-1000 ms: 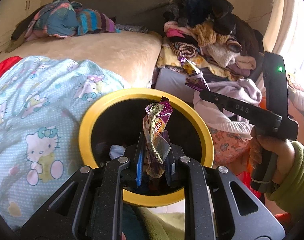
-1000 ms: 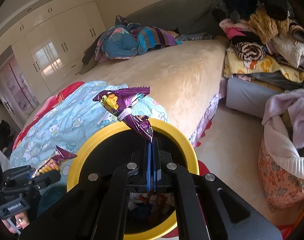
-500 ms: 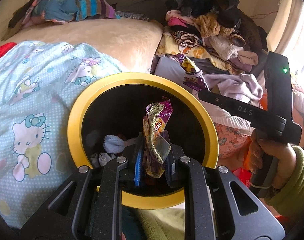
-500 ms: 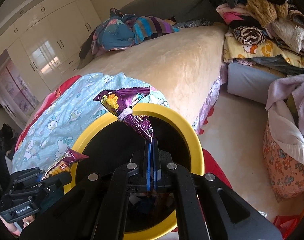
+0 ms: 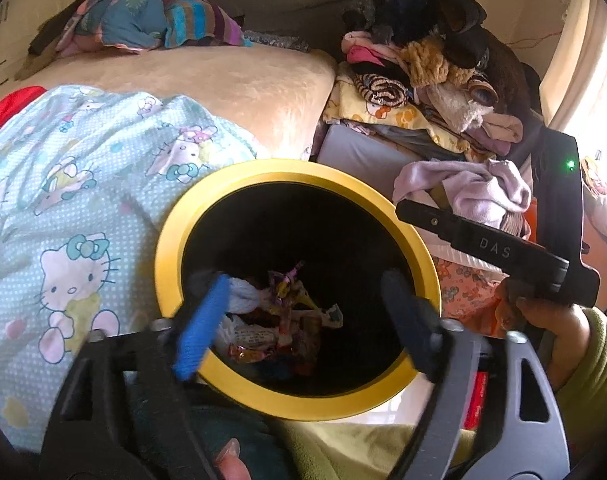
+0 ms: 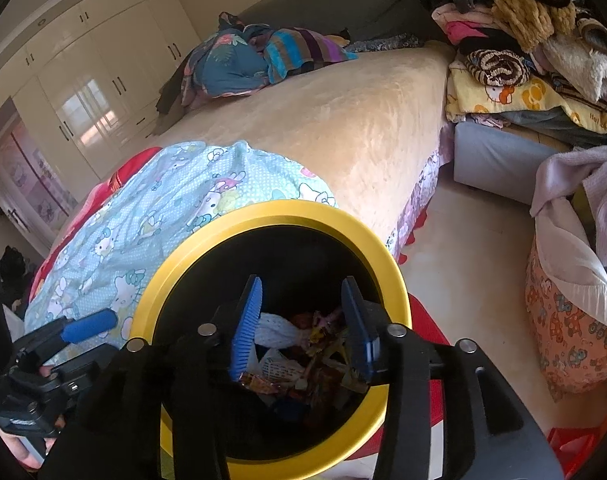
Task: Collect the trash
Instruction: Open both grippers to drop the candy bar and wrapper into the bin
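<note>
A black bin with a yellow rim (image 5: 163,256) (image 6: 395,280) stands beside the bed. Crumpled snack wrappers and white paper (image 5: 279,320) (image 6: 299,356) lie at its bottom. My left gripper (image 5: 303,312) is open and empty above the bin's mouth. My right gripper (image 6: 303,320) is open and empty above the bin too. The right gripper's body (image 5: 503,248) shows at the right of the left wrist view. The left gripper (image 6: 63,336) shows at the lower left of the right wrist view.
A bed with a beige cover (image 6: 343,128) and a Hello Kitty quilt (image 5: 71,184) lies left of the bin. A pile of clothes (image 5: 423,60) sits on a grey box behind. A laundry basket (image 6: 567,320) stands at the right on the tiled floor.
Both grippers have opened. The purple wrapper held by each one has dropped into the bin and lies among the trash at the bottom.
</note>
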Tool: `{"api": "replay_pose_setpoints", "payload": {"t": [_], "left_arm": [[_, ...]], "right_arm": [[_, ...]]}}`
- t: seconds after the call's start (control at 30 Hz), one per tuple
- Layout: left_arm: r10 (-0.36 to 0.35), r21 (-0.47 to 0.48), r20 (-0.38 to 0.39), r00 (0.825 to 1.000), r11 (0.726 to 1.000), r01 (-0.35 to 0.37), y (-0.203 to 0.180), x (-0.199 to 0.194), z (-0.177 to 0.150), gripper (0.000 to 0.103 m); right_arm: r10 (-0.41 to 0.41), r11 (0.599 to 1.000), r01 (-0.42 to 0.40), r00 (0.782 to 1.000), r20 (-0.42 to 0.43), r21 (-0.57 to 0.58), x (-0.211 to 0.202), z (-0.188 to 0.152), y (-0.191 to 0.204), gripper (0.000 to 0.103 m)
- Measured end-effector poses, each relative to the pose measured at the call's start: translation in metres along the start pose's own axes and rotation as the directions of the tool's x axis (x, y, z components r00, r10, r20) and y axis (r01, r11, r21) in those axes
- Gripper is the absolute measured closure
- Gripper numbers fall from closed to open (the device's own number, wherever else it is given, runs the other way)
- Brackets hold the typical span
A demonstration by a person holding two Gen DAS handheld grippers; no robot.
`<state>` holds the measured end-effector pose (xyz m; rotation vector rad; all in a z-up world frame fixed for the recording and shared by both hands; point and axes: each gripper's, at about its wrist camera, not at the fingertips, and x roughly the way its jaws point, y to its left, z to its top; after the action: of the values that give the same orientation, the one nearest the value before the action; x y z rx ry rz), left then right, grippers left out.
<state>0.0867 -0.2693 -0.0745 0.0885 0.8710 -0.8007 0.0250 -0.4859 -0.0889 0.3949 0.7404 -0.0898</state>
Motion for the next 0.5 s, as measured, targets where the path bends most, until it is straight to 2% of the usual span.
{"api": "replay_pose_setpoints", "payload": {"t": [0.17,0.33,0.5], "left_arm": [[0.026,-0.008,0.023,0.999,1.000,-0.026,0.004,-0.009,0.003,0.011],[0.052,-0.031,0.048,0.998,0.998,-0.051,0.013,-0.020,0.006,0.011],[0.092,-0.065,0.053,0.994,0.994,-0.088,0.027,-0.031,0.006,0.011]], "right_arm": [[-0.013,1.000,0.013,1.000,0.015,-0.014,-0.005,0.002,0.003,0.047],[-0.033,0.999,0.035,0.999,0.040,-0.029,-0.014,0.004,0.011,0.031],[-0.040,0.997,0.043,0.998,0.052,-0.057,-0.019,0.006,0.025,0.023]]}}
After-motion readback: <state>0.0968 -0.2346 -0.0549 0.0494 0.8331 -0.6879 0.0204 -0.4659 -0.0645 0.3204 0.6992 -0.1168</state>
